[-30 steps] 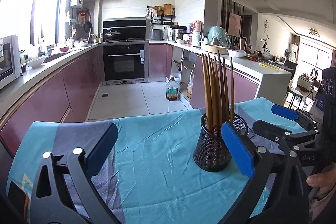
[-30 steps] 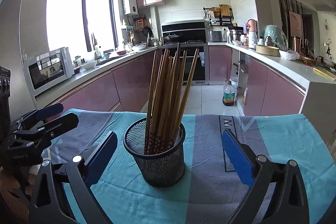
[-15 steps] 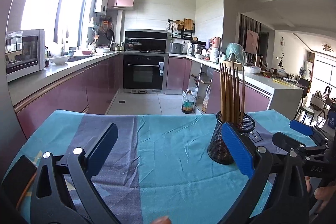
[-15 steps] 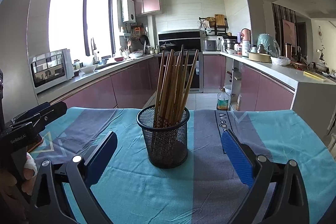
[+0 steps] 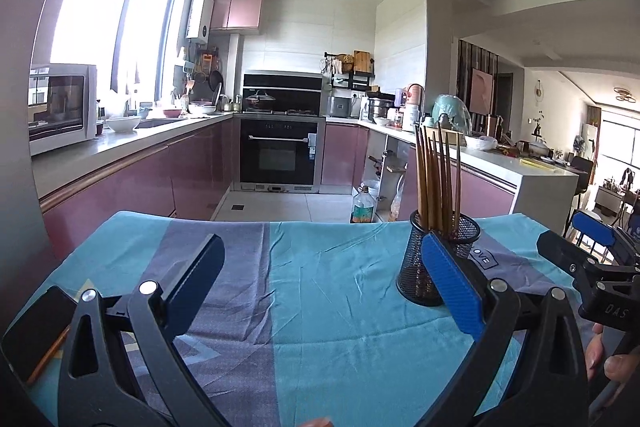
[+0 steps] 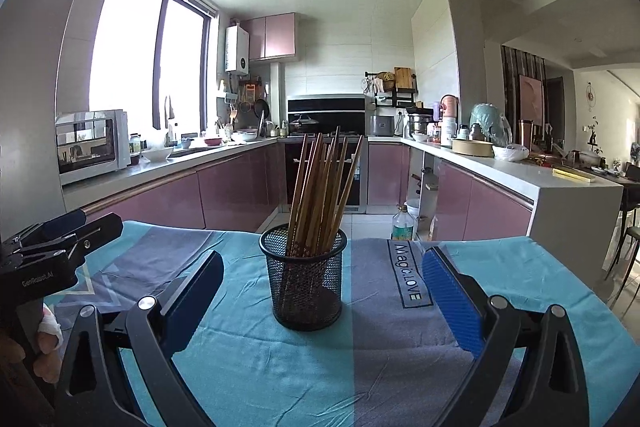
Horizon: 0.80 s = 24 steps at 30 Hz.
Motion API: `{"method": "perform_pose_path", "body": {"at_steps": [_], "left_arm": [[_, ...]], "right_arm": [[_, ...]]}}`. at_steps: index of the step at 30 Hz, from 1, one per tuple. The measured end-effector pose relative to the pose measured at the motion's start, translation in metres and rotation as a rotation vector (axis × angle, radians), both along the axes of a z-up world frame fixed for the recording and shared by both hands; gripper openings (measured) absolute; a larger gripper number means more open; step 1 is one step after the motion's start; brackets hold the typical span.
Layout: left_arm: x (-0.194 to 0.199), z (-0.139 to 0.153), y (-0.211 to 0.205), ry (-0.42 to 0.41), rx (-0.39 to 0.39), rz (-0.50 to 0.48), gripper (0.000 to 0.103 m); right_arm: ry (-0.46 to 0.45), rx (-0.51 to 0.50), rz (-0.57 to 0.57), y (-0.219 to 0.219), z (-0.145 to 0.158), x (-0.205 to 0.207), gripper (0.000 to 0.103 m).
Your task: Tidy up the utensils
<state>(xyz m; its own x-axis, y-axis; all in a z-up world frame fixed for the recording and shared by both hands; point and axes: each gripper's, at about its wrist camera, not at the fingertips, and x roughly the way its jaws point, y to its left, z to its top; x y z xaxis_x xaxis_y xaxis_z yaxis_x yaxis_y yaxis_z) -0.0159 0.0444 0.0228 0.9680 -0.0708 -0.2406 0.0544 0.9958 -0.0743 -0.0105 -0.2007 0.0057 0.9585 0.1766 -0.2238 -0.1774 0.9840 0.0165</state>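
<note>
The chopsticks (image 6: pixel 324 195) look to me like thin, stiff wooden sticks, light and a bit slick, standing loosely bunched and fanned in the black mesh holder (image 6: pixel 306 279), so I judge one will slide or rattle against its neighbours if I pinch it carelessly; I would take a single stick high on its bare upper half, clear of the rim, and the holder itself seems light enough to tip. It stands upright on the blue cloth (image 6: pixel 380 359). My right gripper (image 6: pixel 320 303) is spread wide and holds nothing, with the holder dead ahead at twelve o'clock, near but apart from the pads. My left gripper (image 5: pixel 320 287) is likewise wide open and empty; from it the mesh holder (image 5: pixel 436 267) sits at about one o'clock, partly hidden behind my right-hand pad, not touching as far as I can tell.
</note>
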Motion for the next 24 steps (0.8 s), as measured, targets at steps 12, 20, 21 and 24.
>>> {"method": "perform_pose_path", "body": {"at_steps": [12,20,21,24], "left_arm": [[-0.006,-0.003,-0.009,-0.049,0.024,0.025,0.097],[-0.006,-0.005,-0.01,-0.047,0.02,0.031,0.097],[-0.005,-0.005,-0.01,-0.046,0.019,0.031,0.097],[-0.005,-0.006,-0.011,-0.045,0.017,0.03,0.097]], "right_arm": [[-0.018,0.01,-0.026,0.0,-0.005,-0.001,0.096],[-0.018,0.012,-0.031,0.0,-0.006,-0.001,0.096],[-0.019,0.013,-0.031,0.0,-0.006,-0.001,0.096],[-0.023,0.011,-0.034,-0.001,-0.005,-0.003,0.096]]}}
